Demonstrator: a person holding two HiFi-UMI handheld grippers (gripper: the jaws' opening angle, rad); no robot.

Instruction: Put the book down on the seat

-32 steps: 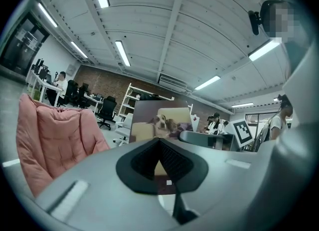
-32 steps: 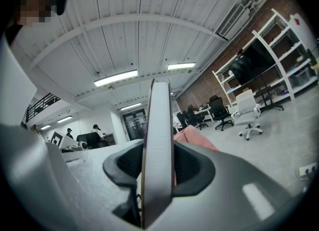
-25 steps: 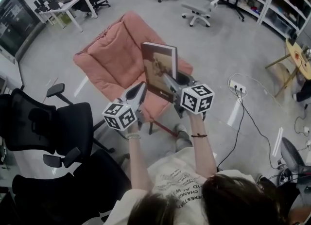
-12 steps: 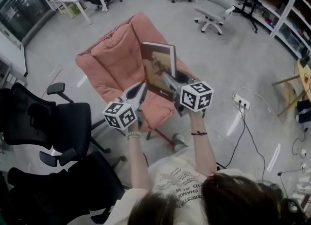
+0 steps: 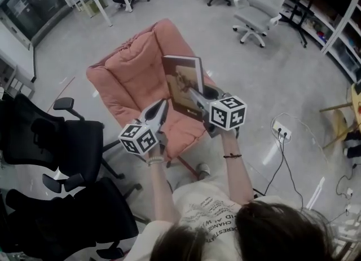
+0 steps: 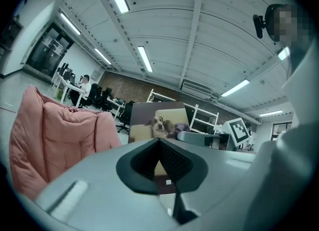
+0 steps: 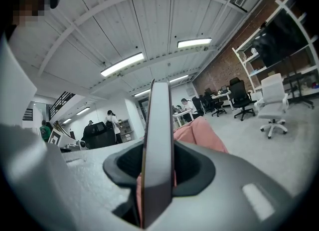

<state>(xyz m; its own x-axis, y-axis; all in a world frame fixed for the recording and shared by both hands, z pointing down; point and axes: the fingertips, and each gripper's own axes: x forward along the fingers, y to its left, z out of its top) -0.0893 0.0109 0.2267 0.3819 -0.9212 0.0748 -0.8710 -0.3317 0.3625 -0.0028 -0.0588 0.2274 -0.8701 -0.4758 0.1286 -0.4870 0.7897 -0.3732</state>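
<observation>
carry step, book not yet down. right gripper (image 5: 194, 95) clenched on the lower part of the book (image 5: 183, 76). book upright, held in the air over the seat of the pink chair (image 5: 127, 76), apparently clear of it. left gripper (image 5: 163, 104) pinched closed on nothing, above the chair's front edge. next, judged: lower the book, tip it flat onto the chair's seat, then release.

Seat (image 5: 132, 82) open ahead; blk office chairs (image 5: 67, 141) crowd left side.
</observation>
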